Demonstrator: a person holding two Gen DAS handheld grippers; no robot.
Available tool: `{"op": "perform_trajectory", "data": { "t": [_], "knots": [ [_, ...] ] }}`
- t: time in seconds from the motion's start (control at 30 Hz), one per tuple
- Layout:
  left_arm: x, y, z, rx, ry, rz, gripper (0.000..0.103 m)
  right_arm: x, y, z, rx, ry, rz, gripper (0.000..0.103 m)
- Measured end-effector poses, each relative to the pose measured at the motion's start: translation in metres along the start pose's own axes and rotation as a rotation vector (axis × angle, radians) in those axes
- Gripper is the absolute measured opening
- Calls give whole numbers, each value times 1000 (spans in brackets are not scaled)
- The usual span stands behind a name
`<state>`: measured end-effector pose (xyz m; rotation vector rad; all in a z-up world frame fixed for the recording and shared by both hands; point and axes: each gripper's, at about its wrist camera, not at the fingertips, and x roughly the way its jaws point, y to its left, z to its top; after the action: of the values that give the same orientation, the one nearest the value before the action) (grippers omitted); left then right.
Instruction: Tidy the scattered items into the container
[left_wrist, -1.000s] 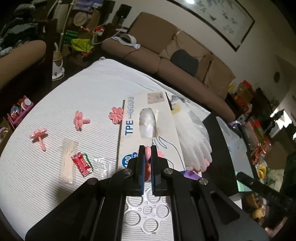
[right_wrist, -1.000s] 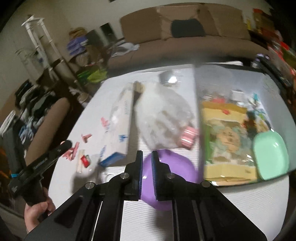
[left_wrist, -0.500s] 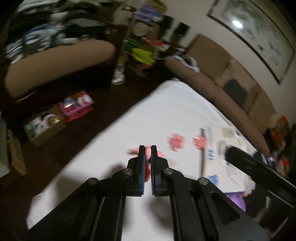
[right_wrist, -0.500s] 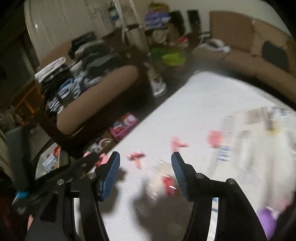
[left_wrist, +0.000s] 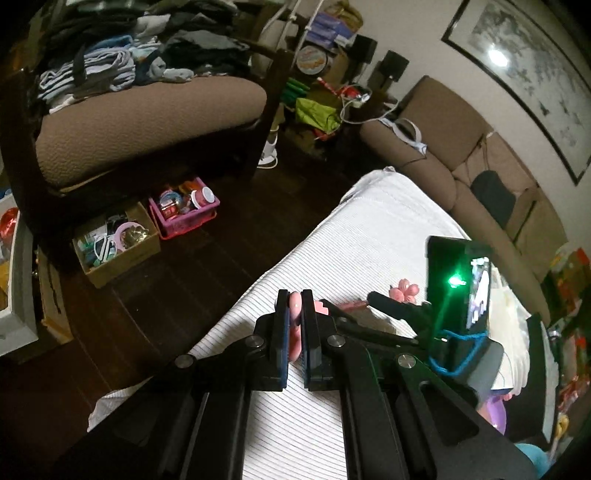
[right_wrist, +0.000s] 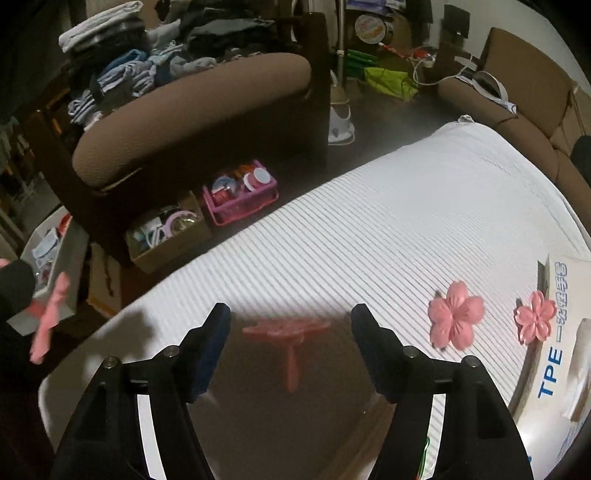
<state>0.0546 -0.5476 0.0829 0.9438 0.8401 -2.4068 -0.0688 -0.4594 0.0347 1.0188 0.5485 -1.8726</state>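
Step in hand, likely: right gripper (right_wrist: 290, 347) picks up pink clip (right_wrist: 286, 332) off surface (right_wrist: 369, 229). Best: centre on clip's flower head, lower until fingers straddle it, then squeeze. Right fingers apart, closing, nothing pressed; clip on surface between them, slightly beyond tips. Left gripper (left_wrist: 294, 332) clamped on another pink piece (left_wrist: 294, 328).

Left wrist view: steeply downward along its fingers, over the table (left_wrist: 369, 229) edge, facing floor and armchair (left_wrist: 147, 110). Right wrist view: downward, close above the table (right_wrist: 369, 229). Shared: table, armchair (right_wrist: 192, 107), pink basket (left_wrist: 184, 214) (right_wrist: 240, 199).
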Motion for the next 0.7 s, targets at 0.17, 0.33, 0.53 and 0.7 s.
{"op": "perform_trajectory", "data": {
  "t": [0.17, 0.33, 0.53, 0.7],
  "knots": [
    [4, -10, -1, 19, 6, -30, 5, -25, -12, -4, 43, -42, 40, 47],
    [1, -39, -7, 89, -1, -46, 5, -94, -32, -17, 81, -116, 59, 47],
    [1, -93, -22, 150, 26, -86, 5, -191, -68, -46, 119, -186, 28, 47],
    [-10, -148, -40, 217, 26, -147, 5, -264, -109, -80, 179, -226, -22, 47]
  ]
}}
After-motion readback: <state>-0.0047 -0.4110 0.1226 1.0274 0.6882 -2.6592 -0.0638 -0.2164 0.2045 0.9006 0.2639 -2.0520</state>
